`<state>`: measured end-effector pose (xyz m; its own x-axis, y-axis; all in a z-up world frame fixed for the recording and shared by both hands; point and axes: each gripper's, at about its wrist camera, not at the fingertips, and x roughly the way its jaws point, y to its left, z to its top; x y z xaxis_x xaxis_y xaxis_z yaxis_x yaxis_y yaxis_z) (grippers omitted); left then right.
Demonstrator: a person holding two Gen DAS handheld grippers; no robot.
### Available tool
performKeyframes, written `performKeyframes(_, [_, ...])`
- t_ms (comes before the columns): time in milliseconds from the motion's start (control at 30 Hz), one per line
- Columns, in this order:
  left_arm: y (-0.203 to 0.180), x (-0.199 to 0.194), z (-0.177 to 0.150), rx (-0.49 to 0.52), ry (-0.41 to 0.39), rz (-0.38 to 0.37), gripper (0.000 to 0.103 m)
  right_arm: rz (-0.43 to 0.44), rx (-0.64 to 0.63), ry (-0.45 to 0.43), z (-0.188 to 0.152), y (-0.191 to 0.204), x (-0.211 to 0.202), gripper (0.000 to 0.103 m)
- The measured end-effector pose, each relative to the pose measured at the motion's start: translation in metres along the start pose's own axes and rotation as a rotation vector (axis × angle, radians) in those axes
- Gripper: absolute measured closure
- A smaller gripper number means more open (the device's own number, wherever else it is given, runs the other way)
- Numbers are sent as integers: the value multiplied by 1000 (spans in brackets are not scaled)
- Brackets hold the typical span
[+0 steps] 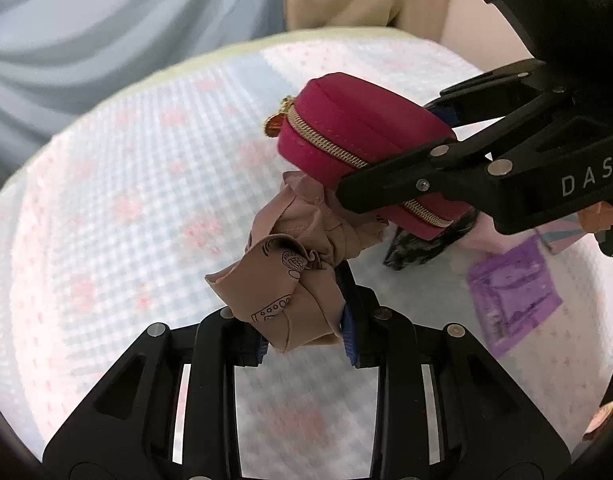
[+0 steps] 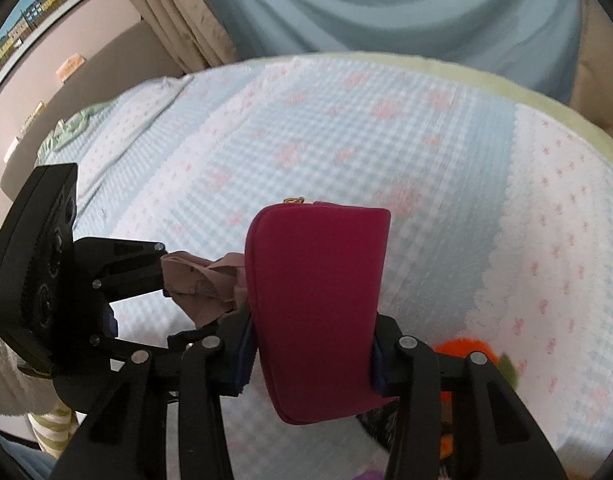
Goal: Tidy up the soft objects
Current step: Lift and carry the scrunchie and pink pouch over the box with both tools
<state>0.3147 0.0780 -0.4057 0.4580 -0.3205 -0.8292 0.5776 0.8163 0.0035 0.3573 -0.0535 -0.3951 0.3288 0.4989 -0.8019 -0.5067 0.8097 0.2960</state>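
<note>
both loads hang in the air above the blue-and-white checked bedspread with pink flowers [image 1: 118,184], so the main risk is a drop. the left gripper [image 1: 302,330] has its fingers pinched narrow on one end of the tan printed fabric scrunchie [image 1: 294,268], and most of that soft bunch sticks out past the pads, so it could slide free if swung. the right gripper [image 2: 310,354] has its fingers closed on the magenta zippered fabric pouch [image 2: 318,312], held near its lower half; the smooth cloth could slip or pivot between the pads. the two items hang just beside each other and may be touching, so a snag could tug the scrunchie loose. in the left wrist view the pouch's long axis runs along its gold zipper [image 1: 326,148], from the right gripper toward the pull at upper left. the scrunchie stretches up and away from the left fingers.
</note>
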Motion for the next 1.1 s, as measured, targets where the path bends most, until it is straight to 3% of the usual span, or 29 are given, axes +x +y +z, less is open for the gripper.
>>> performKeyframes(267, [-21, -100, 13, -10, -71, 33, 78, -45, 10, -87, 1, 42, -81, 62])
performKeyframes(567, [-64, -218, 44, -34, -154, 67, 78, -119, 87, -195, -16, 91, -206, 62])
performKeyframes(800, [-116, -263, 67, -28, -194, 44, 78, -207, 183, -286, -46, 96, -290, 62])
performKeyframes(1100, [-208, -270, 100, -84, -225, 33, 78, -326, 256, -299, -101, 56, -366, 62])
